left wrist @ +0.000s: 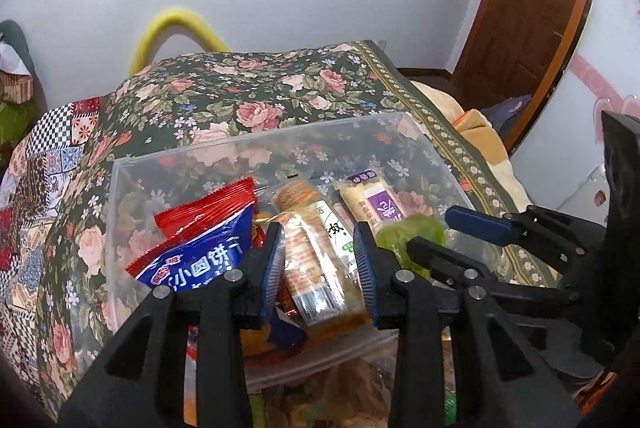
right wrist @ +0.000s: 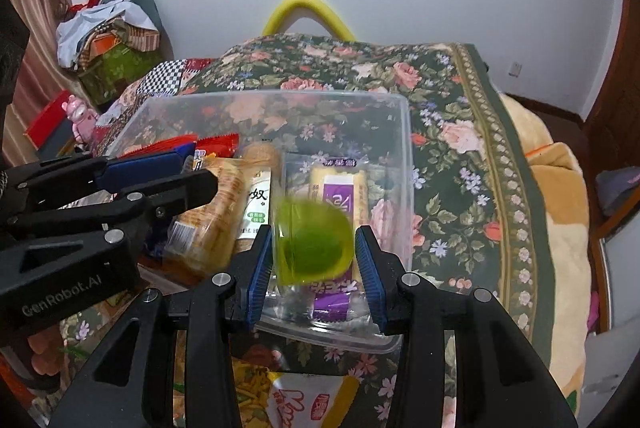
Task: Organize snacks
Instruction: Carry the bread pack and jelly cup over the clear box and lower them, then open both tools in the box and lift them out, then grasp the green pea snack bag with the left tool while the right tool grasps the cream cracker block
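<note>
Snacks fill a clear plastic bin (left wrist: 256, 148) that sits on a floral bedspread (left wrist: 248, 88) in the middle of both views. In the left wrist view, a red and blue biscuit bag (left wrist: 200, 248) leans against the bin's left side, a pack of round crackers (left wrist: 316, 264) lies in the lower centre, and a purple-labelled cake pack (left wrist: 374, 202) lies to the right of it. A green jelly cup (left wrist: 404, 236) shows at centre right of that frame, just above the tips of the right gripper (left wrist: 436, 230), which reaches in from the right edge.

The left gripper (left wrist: 320, 268) has its jaws open around the cracker pack; the blue pads stand at either side of the wrapper, and whether they touch it cannot be told.

In the right wrist view the jelly cup (right wrist: 312, 240) is blurred and sits between the pads of the right gripper (right wrist: 314, 272), above the cake pack (right wrist: 340, 192). The jaws are parted with the cup in the gap; whether they press on it is unclear. The left gripper (right wrist: 192, 174) enters from the left edge, over the crackers (right wrist: 216, 212). More snack bags (right wrist: 296, 400) lie on the bedspread at the bottom of the frame, outside the bin (right wrist: 404, 132). A yellow foam loop (right wrist: 308, 10) stands behind the bed against the white wall.
</note>
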Tool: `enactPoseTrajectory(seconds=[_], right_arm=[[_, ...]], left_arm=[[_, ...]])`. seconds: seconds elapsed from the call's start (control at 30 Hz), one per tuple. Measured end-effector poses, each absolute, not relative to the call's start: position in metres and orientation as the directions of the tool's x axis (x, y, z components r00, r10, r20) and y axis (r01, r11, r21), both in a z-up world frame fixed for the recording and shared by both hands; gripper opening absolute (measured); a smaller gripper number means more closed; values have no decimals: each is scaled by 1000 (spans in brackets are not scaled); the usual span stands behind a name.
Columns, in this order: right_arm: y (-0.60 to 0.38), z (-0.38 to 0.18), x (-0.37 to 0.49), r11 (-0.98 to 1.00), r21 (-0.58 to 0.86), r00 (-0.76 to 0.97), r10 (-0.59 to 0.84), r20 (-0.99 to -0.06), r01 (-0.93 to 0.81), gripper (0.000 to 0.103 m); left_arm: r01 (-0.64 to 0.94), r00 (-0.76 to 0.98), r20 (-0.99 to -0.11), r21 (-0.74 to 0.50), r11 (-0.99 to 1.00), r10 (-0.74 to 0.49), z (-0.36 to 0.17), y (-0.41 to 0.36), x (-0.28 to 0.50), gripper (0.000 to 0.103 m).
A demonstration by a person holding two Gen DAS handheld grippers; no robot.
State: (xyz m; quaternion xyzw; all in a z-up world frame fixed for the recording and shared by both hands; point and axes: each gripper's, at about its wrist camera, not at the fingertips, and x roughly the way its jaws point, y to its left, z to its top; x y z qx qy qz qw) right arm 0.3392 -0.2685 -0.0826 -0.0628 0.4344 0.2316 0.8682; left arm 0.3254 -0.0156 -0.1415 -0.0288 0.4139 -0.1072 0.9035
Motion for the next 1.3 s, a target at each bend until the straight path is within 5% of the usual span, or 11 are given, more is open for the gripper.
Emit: enactPoseTrajectory(seconds=[0.67, 1.3], right_arm=[[-287, -11, 276, 885, 72, 630, 383, -676, -461, 50], [-281, -68, 211, 861, 150, 474, 404, -782, -486, 57]], left_arm=[[150, 742, -638, -141, 978, -206, -66, 8, 224, 53], [129, 592, -774, -184, 974, -225, -140, 11, 155, 57]])
